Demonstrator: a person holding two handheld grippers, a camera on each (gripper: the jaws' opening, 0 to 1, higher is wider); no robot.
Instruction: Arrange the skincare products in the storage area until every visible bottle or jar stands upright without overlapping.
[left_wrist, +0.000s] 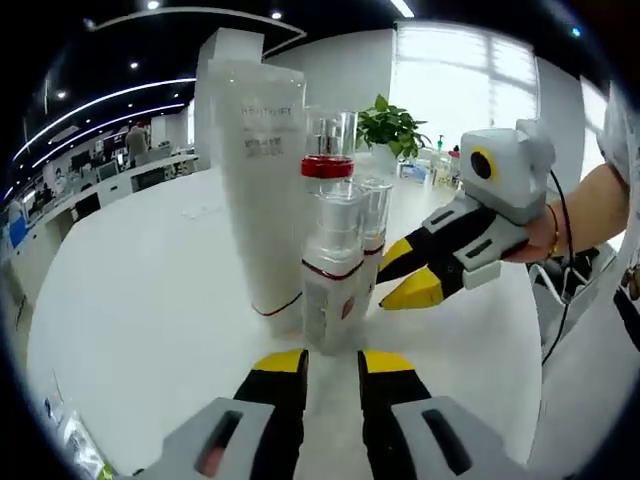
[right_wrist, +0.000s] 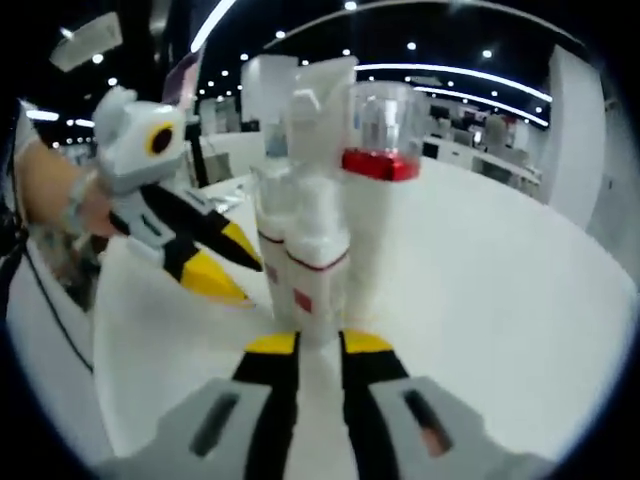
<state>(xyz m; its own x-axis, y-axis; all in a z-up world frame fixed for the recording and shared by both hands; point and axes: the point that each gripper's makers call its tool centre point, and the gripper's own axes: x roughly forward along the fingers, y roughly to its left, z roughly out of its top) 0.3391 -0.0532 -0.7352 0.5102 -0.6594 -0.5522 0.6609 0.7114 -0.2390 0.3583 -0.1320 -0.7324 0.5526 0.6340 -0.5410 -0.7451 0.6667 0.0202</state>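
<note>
Here we are at the round white bench (left_wrist: 150, 300), and the skincare products stand bunched together in the middle of it, all upright. Tallest is the white squeeze tube with a dark red band near its foot (left_wrist: 262, 190), and behind it rises a pale white box (left_wrist: 232, 50). Tight against the tube stands a clear bottle with a red collar and a clear cap (left_wrist: 328, 150), and in front of that a small clear pump bottle with a white and red label (left_wrist: 332, 275), a second one like it (left_wrist: 374, 225) just behind.

The left tongs (left_wrist: 330, 362), yellow-tipped and black, sit low at the near side of the cluster, jaws a narrow gap apart, gripping nothing; the front pump bottle stands just ahead of the gap, and whether the tips touch its base I cannot tell.

From the other side come the right tongs (left_wrist: 405, 275), a hand (left_wrist: 560, 220) behind them, yellow tips slightly parted and pointed at the pump bottles, just beside them, closed on nothing. In the right gripper view those tongs (right_wrist: 320, 345) stand narrowly apart, with the pump bottle (right_wrist: 310, 270) right ahead of the gap. The left tongs (right_wrist: 220, 265) reach in beside the bottles there.

A green potted plant (left_wrist: 390, 125) stands towards the far edge of the bench.
</note>
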